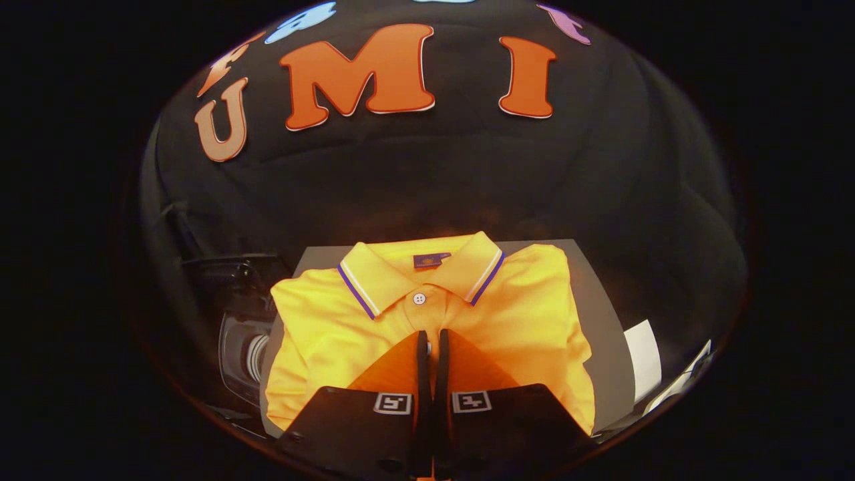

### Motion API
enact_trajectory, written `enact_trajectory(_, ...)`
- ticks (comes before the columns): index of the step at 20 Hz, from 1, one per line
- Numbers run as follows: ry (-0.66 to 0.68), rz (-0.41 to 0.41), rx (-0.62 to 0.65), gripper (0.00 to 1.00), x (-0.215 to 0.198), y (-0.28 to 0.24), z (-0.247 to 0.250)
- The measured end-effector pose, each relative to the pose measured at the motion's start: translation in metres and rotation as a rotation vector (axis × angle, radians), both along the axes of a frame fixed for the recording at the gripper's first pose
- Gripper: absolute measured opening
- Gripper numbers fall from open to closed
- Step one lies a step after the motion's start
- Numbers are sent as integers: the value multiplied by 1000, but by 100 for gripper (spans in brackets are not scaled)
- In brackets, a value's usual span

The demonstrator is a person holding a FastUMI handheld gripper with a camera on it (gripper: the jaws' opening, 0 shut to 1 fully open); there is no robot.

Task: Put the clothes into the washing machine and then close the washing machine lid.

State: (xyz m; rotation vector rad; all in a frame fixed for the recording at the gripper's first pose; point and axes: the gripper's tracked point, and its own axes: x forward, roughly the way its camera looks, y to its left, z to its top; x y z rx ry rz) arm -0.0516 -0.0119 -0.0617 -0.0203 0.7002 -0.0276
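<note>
Closest to the camera, the gripper [431, 341] is seen with its two fingers brought almost together, only a thin slit being left between them, and whether any cloth is pinched there cannot be told. Just under and ahead of the fingertips, a folded yellow polo shirt [534, 314] is laid flat on a grey board [604, 314], its collar [421, 270] with the dark and white stripe turned away from the gripper and a small white button [419, 298] placed just beyond the tips. Beside the shirt, on the left and lower, a dark machine with a round opening [247, 351] is partly seen; it is judged to be the washing machine, though this is not certain. On the other side of the board, a white sheet [642, 357] is lying. From here, a poor pick is the main risk: if only the top layer is caught, the shirt may unfold, drag over the board edge, or slip out before the opening is reached.
</note>
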Motion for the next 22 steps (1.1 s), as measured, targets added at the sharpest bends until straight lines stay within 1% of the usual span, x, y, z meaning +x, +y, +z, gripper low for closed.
enact_trajectory(1, 3, 4, 17, 9, -4, 4, 4)
enact_trajectory(4, -46, -3, 46, 8, -16, 16, 21)
enact_trajectory(9, -99, 24, 97, 8, -39, 41, 52)
enact_trajectory(15, -185, 103, 162, 8, -59, 98, 96)
enact_trajectory(17, -204, 132, 191, 8, -64, 119, 105)
enact_trajectory(22, -199, 225, 247, 9, -73, 179, 111)
